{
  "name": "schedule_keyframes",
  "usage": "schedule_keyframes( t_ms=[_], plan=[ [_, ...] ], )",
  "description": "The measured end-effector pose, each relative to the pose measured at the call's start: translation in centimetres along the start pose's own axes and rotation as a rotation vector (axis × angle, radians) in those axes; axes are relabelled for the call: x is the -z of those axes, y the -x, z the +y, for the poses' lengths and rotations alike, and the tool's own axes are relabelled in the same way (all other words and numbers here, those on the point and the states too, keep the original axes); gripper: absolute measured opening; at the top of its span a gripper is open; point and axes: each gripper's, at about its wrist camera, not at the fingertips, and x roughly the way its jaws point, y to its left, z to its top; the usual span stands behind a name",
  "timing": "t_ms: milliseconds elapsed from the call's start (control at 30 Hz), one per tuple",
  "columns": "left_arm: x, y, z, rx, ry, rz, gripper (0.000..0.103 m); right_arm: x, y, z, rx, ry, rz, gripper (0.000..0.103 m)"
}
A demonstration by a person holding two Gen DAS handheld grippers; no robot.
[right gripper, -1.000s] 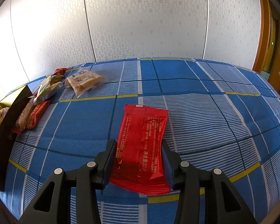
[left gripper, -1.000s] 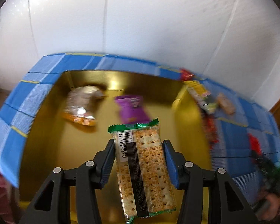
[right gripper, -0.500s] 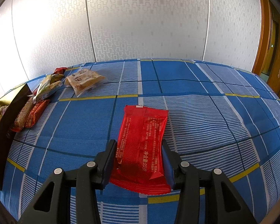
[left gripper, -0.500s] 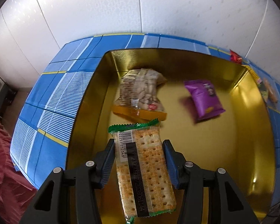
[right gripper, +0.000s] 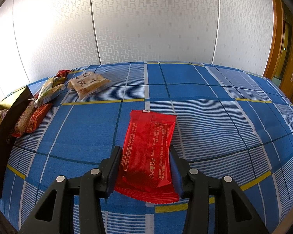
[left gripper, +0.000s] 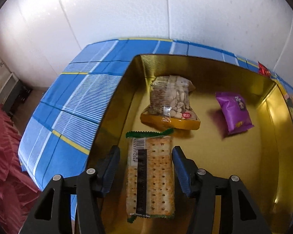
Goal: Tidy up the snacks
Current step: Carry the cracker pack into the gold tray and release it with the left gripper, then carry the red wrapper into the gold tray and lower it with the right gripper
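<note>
Two packets in play, one per gripper. Between the fingers of the left gripper (left gripper: 145,152): a long clear-wrapped cracker packet with green crimped ends (left gripper: 152,177), apparently lying flat on the floor of the shallow gold-lined tin (left gripper: 214,72). Jaws apart, it seems, with a sliver of gold showing on the left side and the right pad at or just beside the wrapper, so probably not gripped, though hard to be sure. Just ahead of the fingertips, nearly touching the packet's green end: a clear bag of pale nuts with an orange base (left gripper: 171,101); ahead and to the right, well apart: a small purple foil pouch (left gripper: 233,112). Right gripper (right gripper: 145,152) clamped on a flat red foil packet with white print (right gripper: 149,136), pinched at its waist over the blue checked tablecloth (right gripper: 205,117). Far ahead and left of it: a beige packet (right gripper: 88,84) and a row of loose snacks (right gripper: 35,117) along the tin's dark outer wall. Risks, by judgement: dragging the crackers out again if lifted with the right pad rubbing the wrapper; nudging the nut bag if pushed forward; cracking biscuits if closed once more. On the right, slippery foil sliding out during the carry, or clipping the tin's wall and scattering the row beside it.
</note>
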Motion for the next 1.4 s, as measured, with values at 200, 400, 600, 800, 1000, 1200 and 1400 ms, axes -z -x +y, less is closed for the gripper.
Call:
schedule_keyframes(
  t_ms=[200, 400, 600, 800, 1000, 1200, 1400],
  plan=[
    [1.2, 3.7, -0.3, 0.079, 0.161, -0.163, 0.075, 0.0, 0.1, 0.0, -0.002, -0.002, 0.001, 0.047],
    [2.4, 5.7, -4.4, 0.242, 0.149, -0.262, 0.076, 0.1, 0.3, -0.4, -0.027, -0.028, -0.010, 0.047],
    [3.6, 7.1, -6.4, 0.249, 0.042, -0.378, 0.087, 0.2, 0.4, -0.6, -0.041, -0.048, -0.020, 0.046],
    [4.0, 7.0, -4.9, 0.276, 0.037, -0.411, 0.092, 0.3, 0.4, -0.7, -0.016, -0.064, -0.022, 0.046],
    [3.9, 6.7, -4.0, 0.317, 0.054, -0.403, 0.092, 0.1, 0.6, 0.5, -0.014, -0.063, 0.005, 0.046],
    [3.9, 6.5, -3.0, 0.291, 0.071, -0.372, 0.092, -0.6, 1.3, 2.8, -0.050, -0.034, 0.016, 0.046],
    [3.6, 5.7, -2.0, 0.189, 0.105, -0.324, 0.095, -2.5, 3.1, 6.7, -0.157, -0.005, 0.001, 0.046]
  ],
)
